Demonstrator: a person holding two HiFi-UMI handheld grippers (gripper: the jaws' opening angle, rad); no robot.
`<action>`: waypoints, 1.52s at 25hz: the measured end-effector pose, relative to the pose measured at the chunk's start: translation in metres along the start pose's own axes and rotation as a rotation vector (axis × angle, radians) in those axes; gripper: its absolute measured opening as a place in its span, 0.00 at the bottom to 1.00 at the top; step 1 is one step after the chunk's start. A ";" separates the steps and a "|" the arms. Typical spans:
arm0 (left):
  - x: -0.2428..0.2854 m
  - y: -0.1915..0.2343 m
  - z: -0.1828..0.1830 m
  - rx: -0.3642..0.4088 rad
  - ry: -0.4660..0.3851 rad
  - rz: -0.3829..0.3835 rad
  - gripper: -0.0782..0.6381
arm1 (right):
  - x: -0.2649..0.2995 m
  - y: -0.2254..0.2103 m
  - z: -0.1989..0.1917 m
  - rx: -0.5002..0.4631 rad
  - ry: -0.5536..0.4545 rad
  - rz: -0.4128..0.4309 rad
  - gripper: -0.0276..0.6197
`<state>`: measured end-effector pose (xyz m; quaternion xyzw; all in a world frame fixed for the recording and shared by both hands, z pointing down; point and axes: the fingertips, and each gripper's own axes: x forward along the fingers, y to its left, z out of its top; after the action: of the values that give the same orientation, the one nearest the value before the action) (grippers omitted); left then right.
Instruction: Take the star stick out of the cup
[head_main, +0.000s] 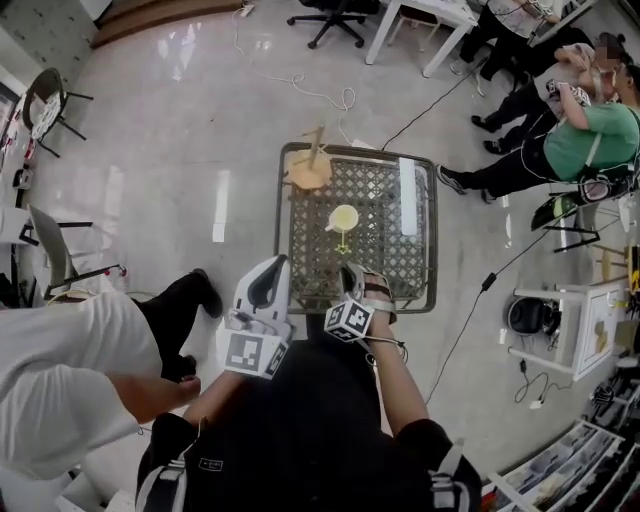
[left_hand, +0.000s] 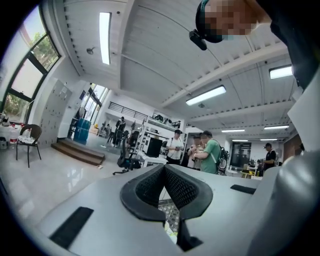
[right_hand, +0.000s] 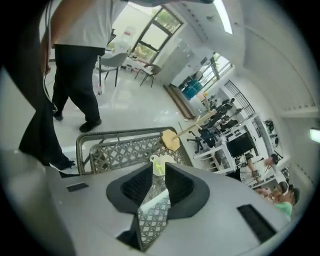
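A pale yellow cup (head_main: 343, 216) stands near the middle of the metal lattice table (head_main: 395, 250). The yellow-green star stick (head_main: 343, 241) pokes out of it toward me. Both grippers hover at the table's near edge, short of the cup. My left gripper (head_main: 273, 270) is shut and empty; in the left gripper view its pads (left_hand: 150, 187) meet at the tips (left_hand: 164, 167). My right gripper (head_main: 351, 272) is open a little. In the right gripper view the cup (right_hand: 159, 160) and stick (right_hand: 157, 168) show through the gap of the right gripper (right_hand: 159, 169), well beyond it.
A wooden stand with a round base (head_main: 308, 170) sits at the table's far left corner, and a white strip (head_main: 408, 195) lies along the right side. A person in white (head_main: 70, 370) stands close on my left, one shoe (head_main: 205, 290) near the table. Seated people (head_main: 560, 130) are at the far right.
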<state>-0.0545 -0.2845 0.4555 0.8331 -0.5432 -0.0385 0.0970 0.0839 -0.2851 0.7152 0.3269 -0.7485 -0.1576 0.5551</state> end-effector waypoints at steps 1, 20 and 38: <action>0.003 0.000 -0.002 -0.001 0.004 0.004 0.13 | 0.007 0.002 -0.003 -0.025 0.009 0.007 0.14; 0.040 0.017 -0.015 -0.013 0.061 0.012 0.13 | 0.091 0.010 -0.019 -0.123 0.106 0.052 0.12; -0.006 0.021 0.003 -0.025 -0.005 0.003 0.13 | 0.025 -0.018 -0.003 0.435 0.022 0.025 0.08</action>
<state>-0.0764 -0.2877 0.4569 0.8309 -0.5442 -0.0470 0.1062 0.0878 -0.3146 0.7242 0.4311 -0.7629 0.0179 0.4814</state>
